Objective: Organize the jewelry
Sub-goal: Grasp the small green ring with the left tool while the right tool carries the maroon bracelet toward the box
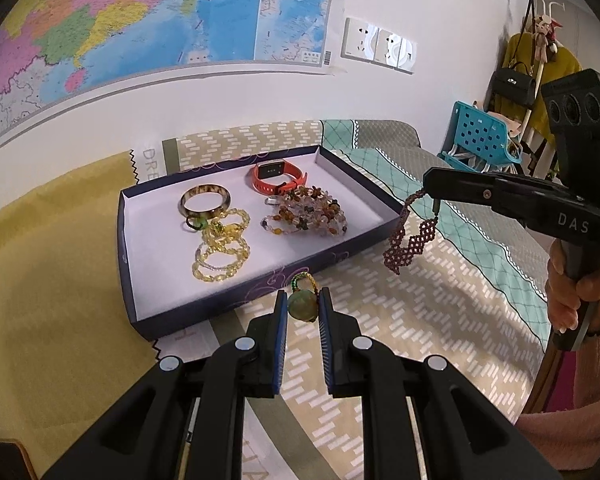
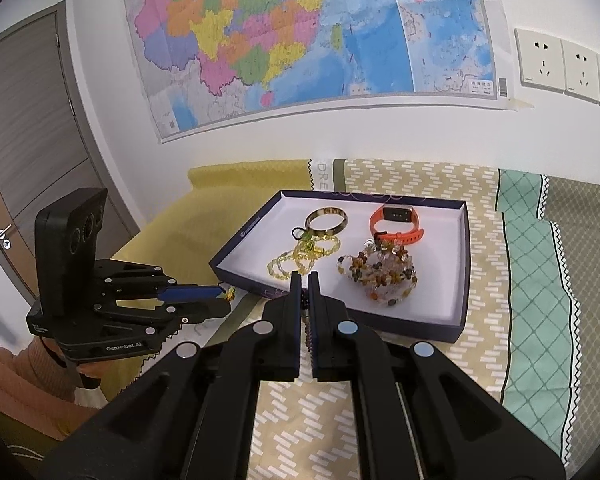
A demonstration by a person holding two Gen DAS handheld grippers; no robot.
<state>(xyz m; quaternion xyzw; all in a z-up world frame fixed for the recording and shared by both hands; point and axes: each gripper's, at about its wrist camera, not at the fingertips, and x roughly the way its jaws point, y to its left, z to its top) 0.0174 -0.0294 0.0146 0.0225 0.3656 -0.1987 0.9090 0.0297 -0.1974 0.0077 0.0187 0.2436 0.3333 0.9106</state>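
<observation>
L tool (image 1: 303,305) grips green pendant (image 1: 302,306), R tool (image 2: 305,280) grips beaded chain (image 1: 410,236); both near tray rim (image 1: 380,184).

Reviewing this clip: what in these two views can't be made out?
- Right wrist view: the woven bead bracelet is nearly all hidden by the right gripper jaws shut on it.
- Right wrist view: the green pendant in the left gripper is too small; only a yellow bit shows.
- Both views: the strands of the yellow bead bracelets in the tray overlap; count unclear.
</observation>
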